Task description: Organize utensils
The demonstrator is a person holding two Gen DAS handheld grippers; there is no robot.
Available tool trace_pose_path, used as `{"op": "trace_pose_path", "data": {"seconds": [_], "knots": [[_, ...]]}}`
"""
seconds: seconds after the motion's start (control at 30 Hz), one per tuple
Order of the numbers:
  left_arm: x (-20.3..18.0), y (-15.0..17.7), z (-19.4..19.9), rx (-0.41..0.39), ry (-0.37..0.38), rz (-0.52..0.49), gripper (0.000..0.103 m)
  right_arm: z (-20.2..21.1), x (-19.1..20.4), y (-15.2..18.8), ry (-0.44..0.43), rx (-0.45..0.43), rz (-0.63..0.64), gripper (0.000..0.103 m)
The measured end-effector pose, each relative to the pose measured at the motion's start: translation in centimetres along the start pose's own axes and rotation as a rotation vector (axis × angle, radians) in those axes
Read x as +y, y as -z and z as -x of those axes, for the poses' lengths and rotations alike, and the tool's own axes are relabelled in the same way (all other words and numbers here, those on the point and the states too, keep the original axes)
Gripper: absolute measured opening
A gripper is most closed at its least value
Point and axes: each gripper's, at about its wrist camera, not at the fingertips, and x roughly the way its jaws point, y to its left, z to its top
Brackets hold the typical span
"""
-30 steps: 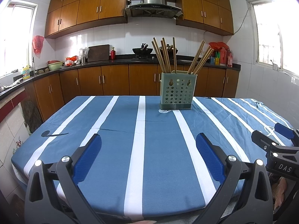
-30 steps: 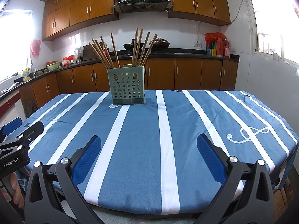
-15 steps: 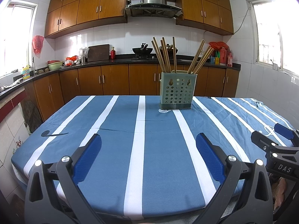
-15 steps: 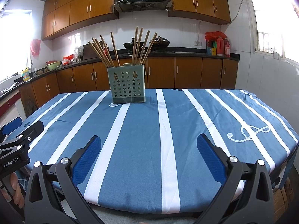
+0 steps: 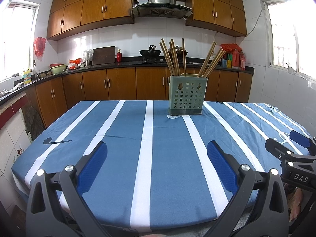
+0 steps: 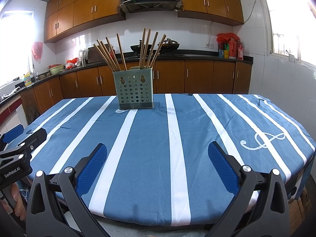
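A green perforated utensil holder (image 5: 186, 95) stands upright near the far side of the table, also in the right wrist view (image 6: 134, 89). Several wooden chopsticks (image 5: 174, 56) (image 6: 128, 51) stand in it in two bunches. My left gripper (image 5: 157, 152) is open and empty above the table's near edge. My right gripper (image 6: 157, 152) is open and empty beside it, likewise at the near edge. Each gripper shows at the side of the other's view: the right one (image 5: 286, 144) and the left one (image 6: 21, 136).
The table carries a blue cloth with white stripes (image 5: 146, 138) (image 6: 177, 130). Behind it run wooden kitchen cabinets and a dark counter (image 5: 118, 64) with a wok, bottles and bowls. Windows are on both sides.
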Motion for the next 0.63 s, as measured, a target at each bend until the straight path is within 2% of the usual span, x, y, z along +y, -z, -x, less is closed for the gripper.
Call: {"op": "trace_pose_path", "data": {"seconds": [0.63], "knots": [[0.15, 0.04, -0.25, 0.006, 0.004, 0.000, 0.099, 0.02, -0.01, -0.10, 0.000, 0.000, 0.000, 0.101]]}}
